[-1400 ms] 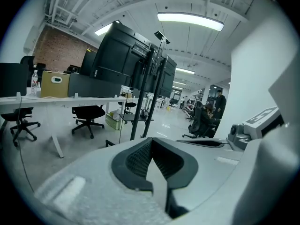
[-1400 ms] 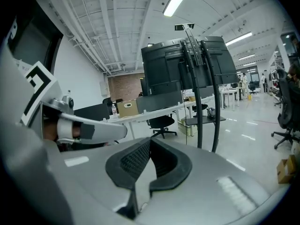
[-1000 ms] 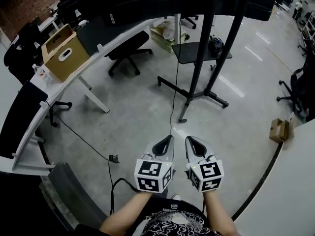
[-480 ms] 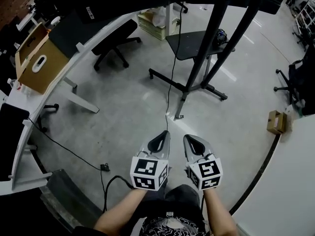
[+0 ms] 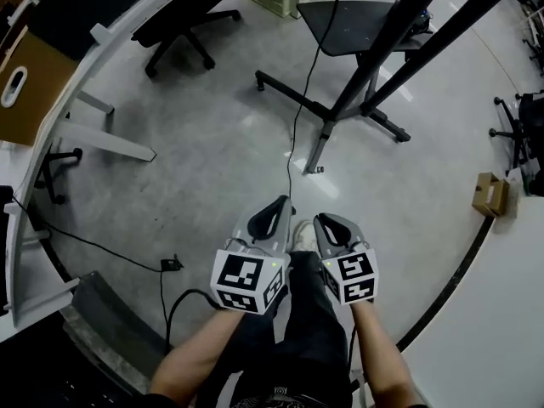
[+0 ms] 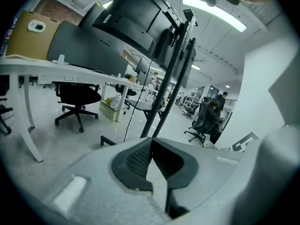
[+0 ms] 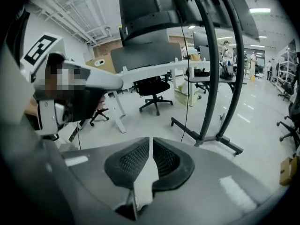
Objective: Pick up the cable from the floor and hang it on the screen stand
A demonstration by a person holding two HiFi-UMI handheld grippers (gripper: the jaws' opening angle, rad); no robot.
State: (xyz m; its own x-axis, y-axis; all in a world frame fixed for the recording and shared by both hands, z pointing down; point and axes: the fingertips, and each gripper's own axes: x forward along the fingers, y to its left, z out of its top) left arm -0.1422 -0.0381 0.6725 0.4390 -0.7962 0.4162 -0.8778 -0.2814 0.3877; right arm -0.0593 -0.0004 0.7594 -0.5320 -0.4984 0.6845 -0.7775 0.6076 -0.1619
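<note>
A thin black cable point(image 5: 295, 134) drops from the black screen stand point(image 5: 367, 83) and ends on the grey floor just ahead of my grippers. It also shows as a dark line, the cable point(image 6: 127, 125), in the left gripper view, and hanging beside the stand's post as the cable point(image 7: 183, 118) in the right gripper view. My left gripper point(image 5: 281, 204) is held low over the floor, shut and empty. Beside it my right gripper point(image 5: 320, 222) has its jaws opening to a narrow slit with nothing between them. Neither touches the cable.
A second thin cable with a plug point(image 5: 172, 263) crosses the floor at the left, near a thicker looped cable point(image 5: 174, 308). A white desk point(image 5: 59, 134) curves along the left with an office chair point(image 5: 174, 19). A small cardboard box point(image 5: 491, 194) sits at the right.
The view has moved forward and tipped down, so the stand's base and the cable end lie closer. Both grippers stayed side by side, low in the view.
</note>
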